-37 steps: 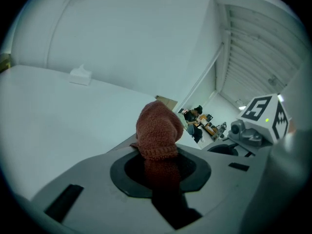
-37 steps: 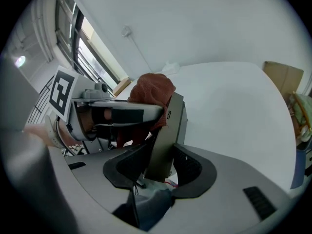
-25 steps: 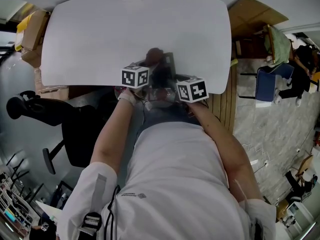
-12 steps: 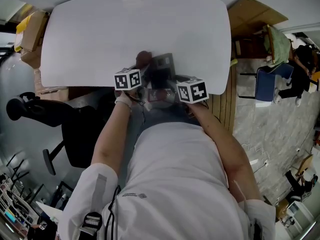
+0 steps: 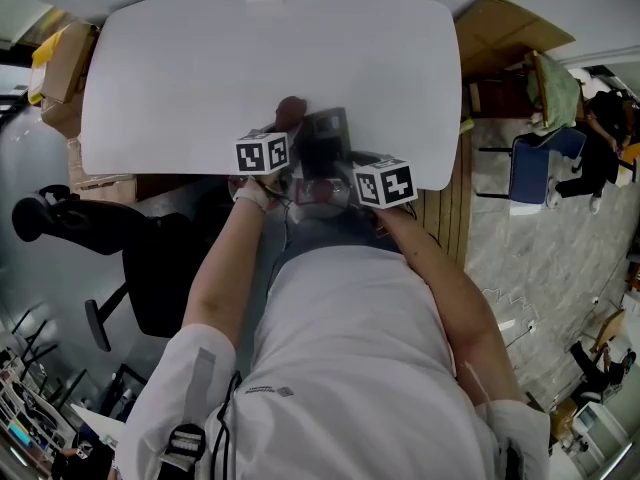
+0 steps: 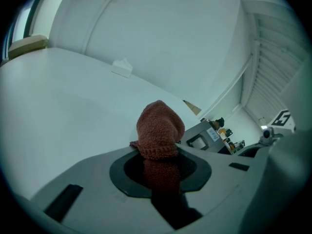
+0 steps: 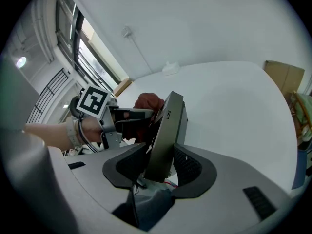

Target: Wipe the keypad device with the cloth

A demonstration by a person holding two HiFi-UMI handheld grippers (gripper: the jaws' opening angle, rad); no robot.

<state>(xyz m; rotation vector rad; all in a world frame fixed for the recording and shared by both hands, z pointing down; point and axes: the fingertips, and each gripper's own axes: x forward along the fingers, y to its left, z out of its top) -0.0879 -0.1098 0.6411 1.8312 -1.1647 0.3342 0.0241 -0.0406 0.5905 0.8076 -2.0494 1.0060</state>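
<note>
Over near edge of white table [image 5: 180,78], right gripper [image 7: 161,168] clamps keypad device [image 7: 167,126] upright; left gripper [image 6: 161,172] pinches red cloth [image 6: 160,126] at device's left face, shifted slightly right since half-second ago; device unmoved.

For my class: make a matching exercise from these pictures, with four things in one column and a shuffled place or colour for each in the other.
1. cloth
2. device
3. table
4. box

A. white
B. held in right gripper
C. beside the table, not on it
D. held in left gripper

Pairs: 1-D, 2-B, 3-A, 4-C
</note>
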